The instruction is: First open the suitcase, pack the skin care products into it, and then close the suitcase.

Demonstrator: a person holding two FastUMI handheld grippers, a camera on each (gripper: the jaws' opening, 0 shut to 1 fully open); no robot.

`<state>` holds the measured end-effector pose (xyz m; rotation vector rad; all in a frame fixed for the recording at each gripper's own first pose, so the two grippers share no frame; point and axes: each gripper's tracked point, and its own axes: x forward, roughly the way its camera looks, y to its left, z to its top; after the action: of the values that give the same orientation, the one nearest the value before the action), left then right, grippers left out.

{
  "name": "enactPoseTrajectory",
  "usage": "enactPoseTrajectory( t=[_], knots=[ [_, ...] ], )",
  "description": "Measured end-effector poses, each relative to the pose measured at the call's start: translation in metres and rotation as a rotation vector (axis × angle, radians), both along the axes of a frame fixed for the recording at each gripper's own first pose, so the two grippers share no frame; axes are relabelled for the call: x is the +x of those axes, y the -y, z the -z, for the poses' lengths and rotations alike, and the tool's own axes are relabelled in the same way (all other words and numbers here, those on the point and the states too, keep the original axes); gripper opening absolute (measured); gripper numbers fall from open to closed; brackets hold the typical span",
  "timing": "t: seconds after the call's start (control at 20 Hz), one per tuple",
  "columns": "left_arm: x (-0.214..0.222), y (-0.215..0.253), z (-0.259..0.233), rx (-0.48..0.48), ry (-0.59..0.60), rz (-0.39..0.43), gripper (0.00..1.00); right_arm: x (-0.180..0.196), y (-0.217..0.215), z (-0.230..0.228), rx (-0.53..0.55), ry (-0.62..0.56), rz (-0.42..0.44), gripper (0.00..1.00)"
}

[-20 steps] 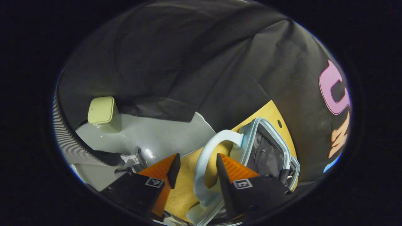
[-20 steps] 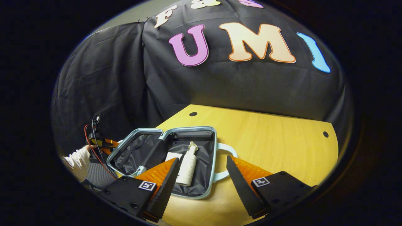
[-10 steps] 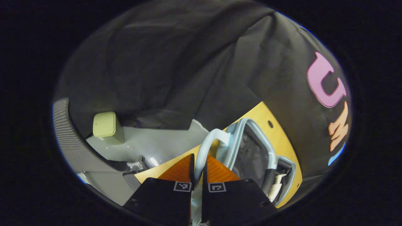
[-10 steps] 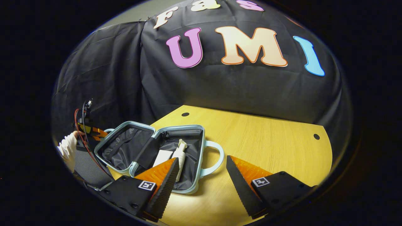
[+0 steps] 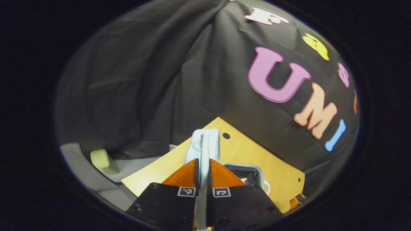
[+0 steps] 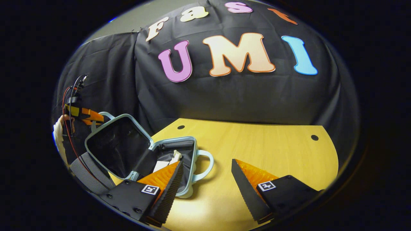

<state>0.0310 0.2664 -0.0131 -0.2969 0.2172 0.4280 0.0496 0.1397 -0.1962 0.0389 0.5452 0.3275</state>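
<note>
With the left claw (image 5: 202,175) clamped on the lid handle (image 5: 205,144) and the lid half raised, the suitcase (image 6: 179,166) base on the bench (image 6: 257,147) lies at 9 o'clock of the wide, empty right claw (image 6: 205,183).

The suitcase (image 6: 128,150) has a smooth, slightly glossy pale blue plastic shell and handle (image 5: 205,144), and a matt black cloth lining (image 6: 110,144) that creases loosely. The table (image 6: 257,144) is pale wood with fine grain and a soft sheen. The wall (image 6: 106,80) is matt black cloth, wrinkled and folded. The bottle (image 6: 175,157) inside looks like smooth white plastic. The right gripper's fingers (image 6: 244,179) have ridged, saw-toothed inner faces.
</note>
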Motion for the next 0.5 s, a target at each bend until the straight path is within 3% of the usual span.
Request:
enactPoseTrajectory(
  t=[0.15, 0.35, 0.5],
  knots=[
    [0.032, 0.080, -0.011, 0.093, 0.000, 0.106, 0.05, -0.002, 0.032, -0.010, -0.012, 0.020, 0.025, 0.95],
    [0.088, 0.192, 0.015, 0.073, -0.026, 0.305, 0.05, -0.008, 0.070, -0.019, -0.008, 0.034, 0.070, 0.95],
    [0.123, 0.246, 0.056, 0.086, -0.092, 0.379, 0.05, -0.014, 0.096, -0.021, -0.013, 0.032, 0.108, 0.95]
  ],
)
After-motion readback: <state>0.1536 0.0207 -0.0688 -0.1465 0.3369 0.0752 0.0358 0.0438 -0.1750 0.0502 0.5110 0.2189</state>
